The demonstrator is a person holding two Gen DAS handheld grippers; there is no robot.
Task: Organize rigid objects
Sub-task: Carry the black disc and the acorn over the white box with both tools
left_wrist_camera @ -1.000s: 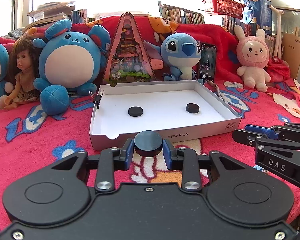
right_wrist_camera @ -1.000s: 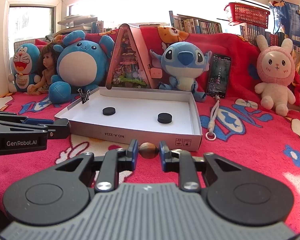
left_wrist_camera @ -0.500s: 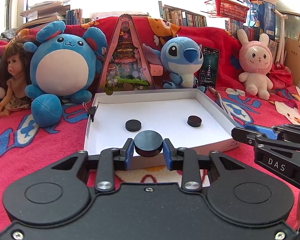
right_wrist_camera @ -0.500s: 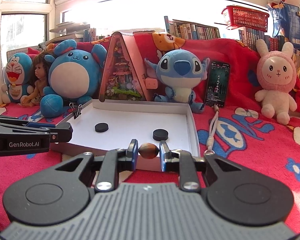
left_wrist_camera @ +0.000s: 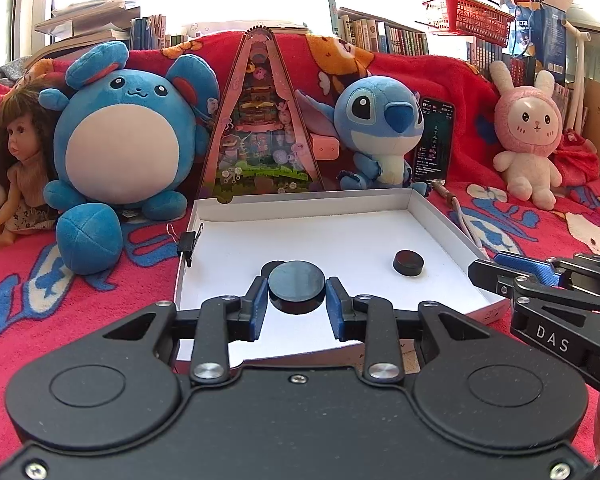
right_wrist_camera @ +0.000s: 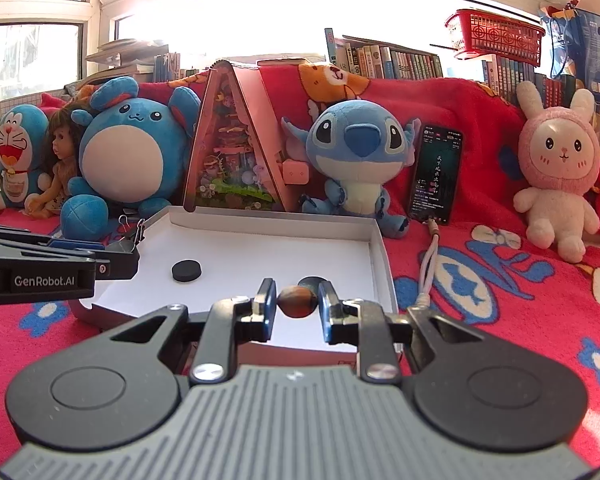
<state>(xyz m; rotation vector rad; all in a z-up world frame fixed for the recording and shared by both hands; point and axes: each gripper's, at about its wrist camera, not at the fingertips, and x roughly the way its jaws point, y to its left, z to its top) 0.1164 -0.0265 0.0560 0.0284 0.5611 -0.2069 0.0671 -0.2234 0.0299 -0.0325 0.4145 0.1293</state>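
The white box lid point(left_wrist_camera: 432, 216) lies on a red blanket point(right_wrist_camera: 500, 304), and everything else sits around it. Behind its far wall stand a triangular toy house point(left_wrist_camera: 260, 120), a round blue plush point(left_wrist_camera: 120, 136) and a Stitch plush point(left_wrist_camera: 380, 128); a phone point(right_wrist_camera: 436, 174) leans behind the lid's far right corner. One binder clip point(left_wrist_camera: 186, 242) grips the lid's left wall. Three black discs show: the left tongs point(left_wrist_camera: 297, 300) are clamped on a large black disc point(left_wrist_camera: 296, 286) over the lid's near edge, hiding most of a second disc point(right_wrist_camera: 186, 270) behind it, and a third disc point(left_wrist_camera: 408, 263) rests inside toward the right wall. The right tongs point(right_wrist_camera: 297, 308) are clamped on one brown bead point(right_wrist_camera: 297, 301) above the lid's near right corner.
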